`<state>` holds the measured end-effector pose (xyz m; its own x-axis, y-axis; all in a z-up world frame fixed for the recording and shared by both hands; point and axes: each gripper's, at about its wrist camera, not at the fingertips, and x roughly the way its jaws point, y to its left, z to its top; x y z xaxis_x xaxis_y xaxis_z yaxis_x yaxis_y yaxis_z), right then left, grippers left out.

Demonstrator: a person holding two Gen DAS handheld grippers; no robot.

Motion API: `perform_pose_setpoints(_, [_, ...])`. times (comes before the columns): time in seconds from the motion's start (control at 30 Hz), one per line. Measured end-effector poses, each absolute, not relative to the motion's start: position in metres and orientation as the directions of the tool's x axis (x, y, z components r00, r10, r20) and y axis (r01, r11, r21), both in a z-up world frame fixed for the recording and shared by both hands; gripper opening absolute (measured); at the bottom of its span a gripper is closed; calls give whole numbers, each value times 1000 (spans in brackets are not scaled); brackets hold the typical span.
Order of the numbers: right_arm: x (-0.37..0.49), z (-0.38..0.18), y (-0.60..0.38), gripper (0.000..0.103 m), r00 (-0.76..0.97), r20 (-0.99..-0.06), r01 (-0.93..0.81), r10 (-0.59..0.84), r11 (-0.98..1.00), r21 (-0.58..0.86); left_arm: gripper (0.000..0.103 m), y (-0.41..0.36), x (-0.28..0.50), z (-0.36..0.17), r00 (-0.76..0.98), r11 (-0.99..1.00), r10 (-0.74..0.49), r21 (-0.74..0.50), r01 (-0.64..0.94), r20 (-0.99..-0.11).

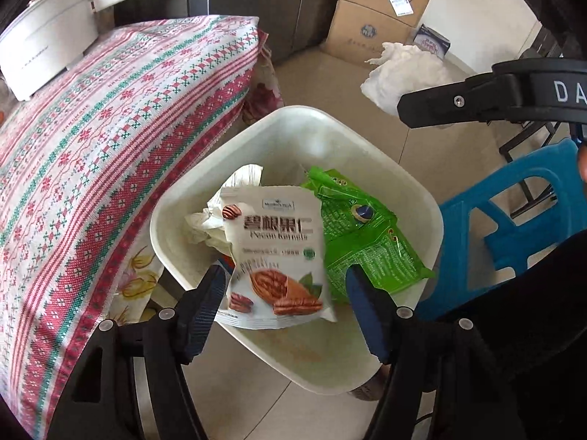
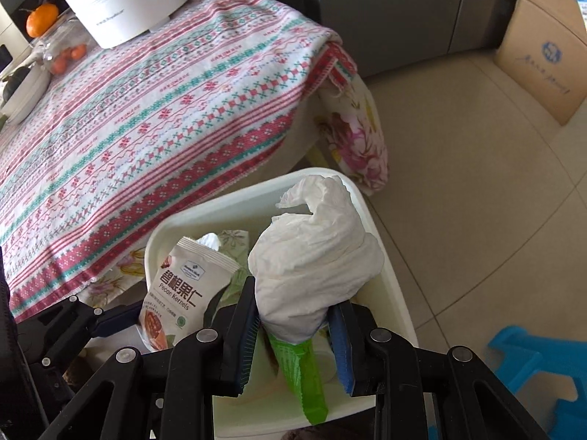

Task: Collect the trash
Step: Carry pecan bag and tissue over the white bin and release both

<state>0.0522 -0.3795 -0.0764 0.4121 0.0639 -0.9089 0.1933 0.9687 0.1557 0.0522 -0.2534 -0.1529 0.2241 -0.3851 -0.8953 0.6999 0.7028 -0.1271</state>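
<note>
Left gripper (image 1: pixel 286 308) fingers wide above white bin (image 1: pixel 422 198), pecan bag (image 1: pixel 275 253) loose between them, atop green wrapper (image 1: pixel 363 227). Right gripper (image 2: pixel 293 337) fingers clamp crumpled tissue (image 2: pixel 315 253) over bin, right of worktop cloth (image 2: pixel 146 117).

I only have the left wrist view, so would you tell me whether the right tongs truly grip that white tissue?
Observer: Yes, the right tongs are shut on the crumpled tissue, with both pads pressing its lower end.
Operator: Is it lined up with the bin?
Observer: In the right wrist view it sits over the white bin opening.
Operator: Anything else there?
Observer: A green wrapper strip shows below the tissue; I cannot tell whether it is gripped.
</note>
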Motion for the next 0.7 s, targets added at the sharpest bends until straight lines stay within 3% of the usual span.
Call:
perform_pose_setpoints(0.27, [55, -87, -389, 32, 368, -928, 234, 61, 960, 156, 87, -231, 51, -127, 289, 729, -393, -104, 677, -873])
perform_pose_setpoints(0.47, [54, -106, -395, 36, 279, -959, 285, 54, 949, 136, 88, -210, 53, -117, 320, 759, -384, -99, 644, -866])
perform_pose_setpoints(0.53, [53, -107, -396, 42, 271, -961, 298, 51, 945, 134, 88, -204, 52, -115, 329, 770, -375, -94, 631, -866])
perform_pose_setpoints(0.6, [52, -106, -396, 56, 274, -961, 307, 45, 942, 132, 88, -199, 49, -110, 342, 780, -369, -88, 620, -864])
perform_pose_setpoints(0.7, [49, -98, -394, 65, 305, -951, 301, 50, 942, 146, 89, -191, 42, -100, 375, 793, -364, -72, 605, -853])
